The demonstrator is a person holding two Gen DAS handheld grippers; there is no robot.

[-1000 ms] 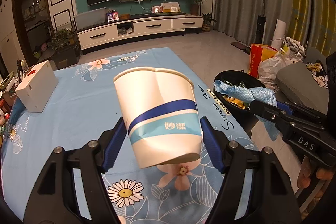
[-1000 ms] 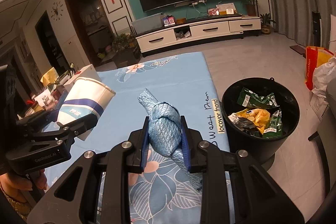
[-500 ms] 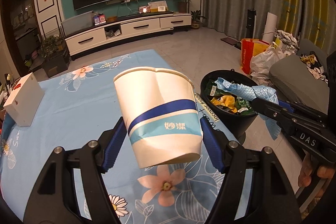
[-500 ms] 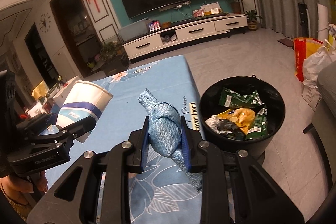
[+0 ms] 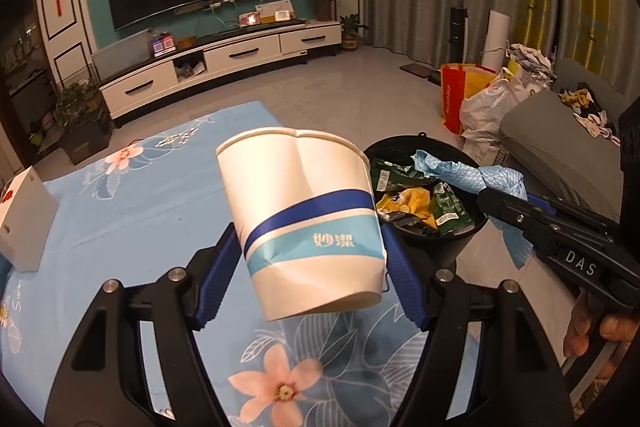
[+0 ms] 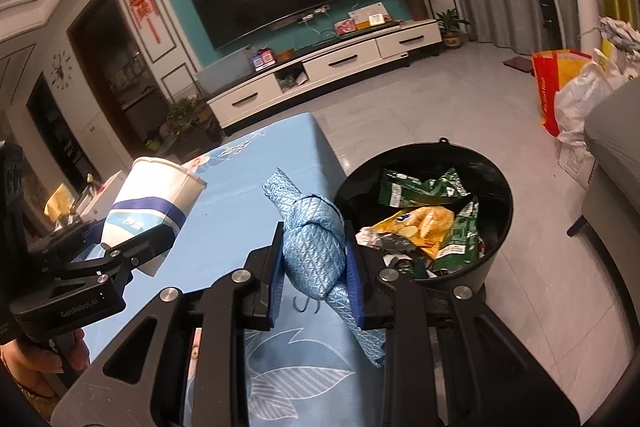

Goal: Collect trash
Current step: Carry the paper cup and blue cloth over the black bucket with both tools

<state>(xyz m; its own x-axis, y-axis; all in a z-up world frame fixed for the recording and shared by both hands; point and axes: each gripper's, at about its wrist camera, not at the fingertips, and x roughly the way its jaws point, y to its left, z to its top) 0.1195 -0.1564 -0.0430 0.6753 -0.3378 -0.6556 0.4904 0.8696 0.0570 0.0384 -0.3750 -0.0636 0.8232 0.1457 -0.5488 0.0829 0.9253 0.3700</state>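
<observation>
My left gripper is shut on a white paper cup with a blue band, held above the blue flowered tablecloth. The cup also shows in the right wrist view. My right gripper is shut on a knotted light-blue cloth, held above the table's right edge, close to the black trash bin. The bin stands on the floor beside the table and holds green and yellow snack wrappers. In the left wrist view the cloth hangs over the bin.
A white box sits at the table's left. A red and yellow bag and white plastic bags stand on the tiled floor behind the bin. A grey sofa is at right. A TV cabinet lines the far wall.
Both grippers have moved right toward the bin, each keeping its load. The bin looks nearer and more central in both views, and the cloth now hangs over it.
</observation>
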